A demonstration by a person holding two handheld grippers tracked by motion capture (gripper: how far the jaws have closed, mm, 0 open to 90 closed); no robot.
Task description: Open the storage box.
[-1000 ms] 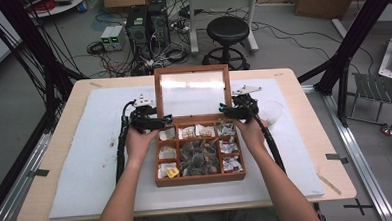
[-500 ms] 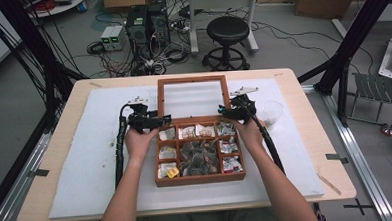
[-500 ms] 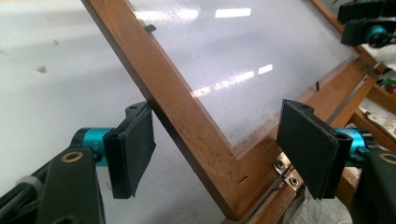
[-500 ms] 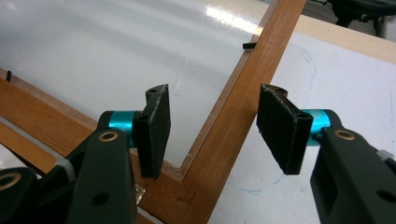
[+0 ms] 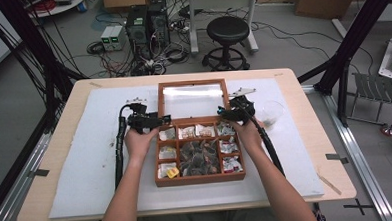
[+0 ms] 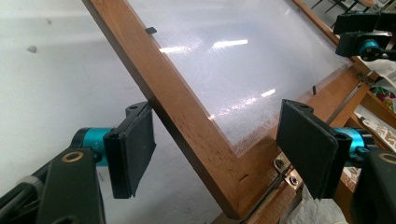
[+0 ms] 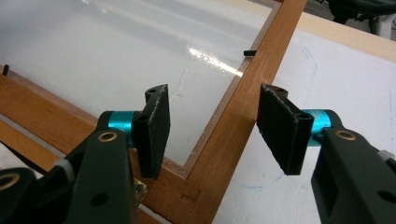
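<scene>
Lid (image 5: 192,99) of the wooden box (image 5: 201,176) lies flat on the counter (image 5: 303,81) at 12 o'clock. Left tongs (image 5: 165,121) and right tongs (image 5: 222,115) (both open, gripping nothing) straddle its side rails near the hinges.

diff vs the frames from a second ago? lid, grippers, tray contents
The glass-paned lid of the wooden box has swung back from upright to lying flat on the white mat. The left hand-held gripper jaws have just been opening and straddle the lid frame without pressing; the right hand-held gripper straddles its side too. The box, its packets and the hands kept their places.
</scene>
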